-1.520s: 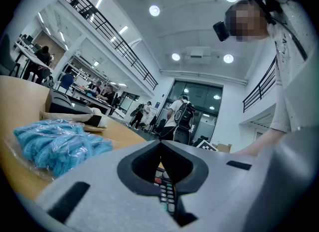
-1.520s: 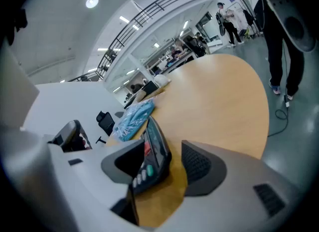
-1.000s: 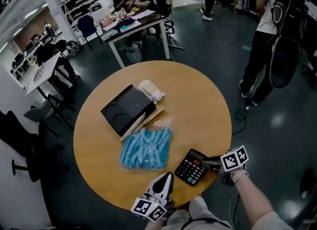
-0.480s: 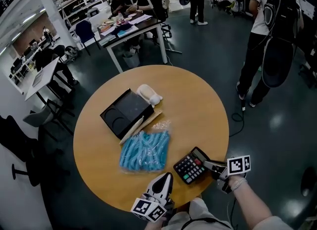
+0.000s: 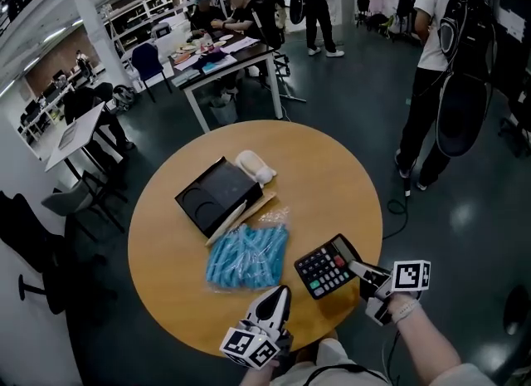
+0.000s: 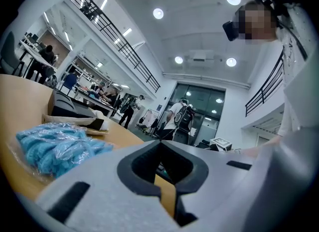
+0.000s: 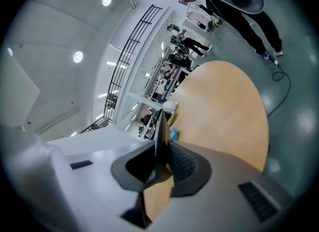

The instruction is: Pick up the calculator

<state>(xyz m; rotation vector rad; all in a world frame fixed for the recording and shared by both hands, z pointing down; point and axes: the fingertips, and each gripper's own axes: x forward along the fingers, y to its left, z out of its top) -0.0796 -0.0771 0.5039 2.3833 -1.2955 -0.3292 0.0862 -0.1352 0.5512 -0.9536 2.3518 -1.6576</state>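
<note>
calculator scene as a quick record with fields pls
calculator: gripped at one end, tilted, seemingly raised off the table
right tongs: shut on calculator
left tongs: shut, empty, at the table's near edge
table: round, wooden
also on table: blue bag, black tray, white bundle

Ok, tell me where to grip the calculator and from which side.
Take the calculator by its short right-hand end, coming in from the right. It is a thin flat slab, so jaws only fit across its thickness at an edge; the right hand-held gripper is shut on that end, clear of the keys.
</note>
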